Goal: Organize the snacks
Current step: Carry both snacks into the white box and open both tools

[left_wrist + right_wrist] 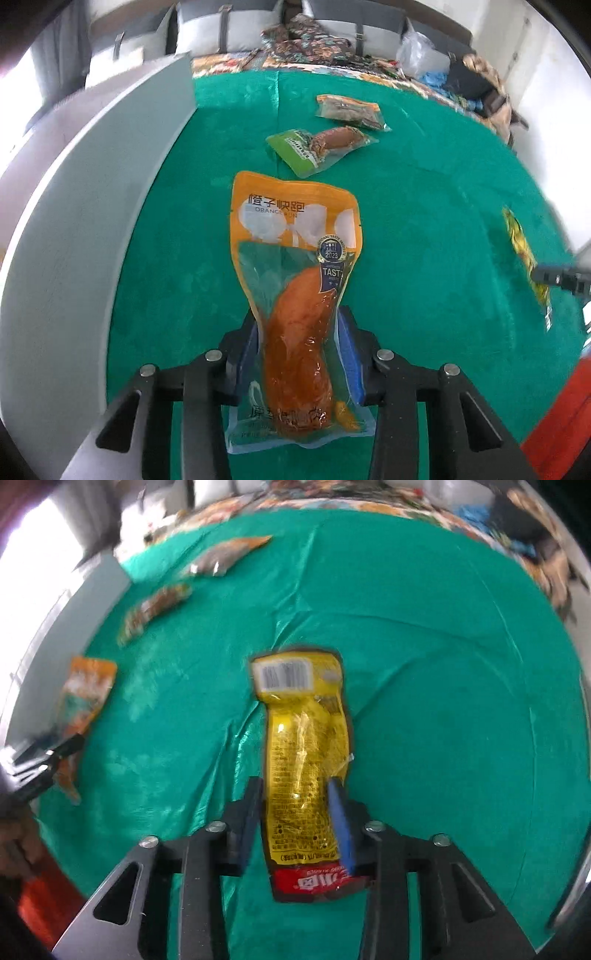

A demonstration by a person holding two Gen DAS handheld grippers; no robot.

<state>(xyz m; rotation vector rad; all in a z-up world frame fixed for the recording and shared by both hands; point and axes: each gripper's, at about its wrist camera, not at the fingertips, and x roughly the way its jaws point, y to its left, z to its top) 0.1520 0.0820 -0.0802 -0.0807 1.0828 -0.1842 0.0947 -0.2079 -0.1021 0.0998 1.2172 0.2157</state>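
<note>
My left gripper [297, 325] is shut on an orange snack pouch [295, 258] holding an orange sweet potato, above the green cloth [424, 221]. My right gripper [295, 790] is shut on a yellow snack packet [303, 746] with a barcode and a red end. In the right wrist view the orange pouch [86, 690] and the left gripper [40, 757] show at far left. In the left wrist view the yellow packet [524, 254] and the right gripper's finger [557, 277] show at far right.
A green-labelled pouch [317, 147] and an orange-edged pouch [351, 110] lie on the cloth further back; they also show blurred in the right wrist view [155, 605] [225, 554]. A grey-white panel [92, 184] runs along the left. Clutter lies beyond the cloth's far edge.
</note>
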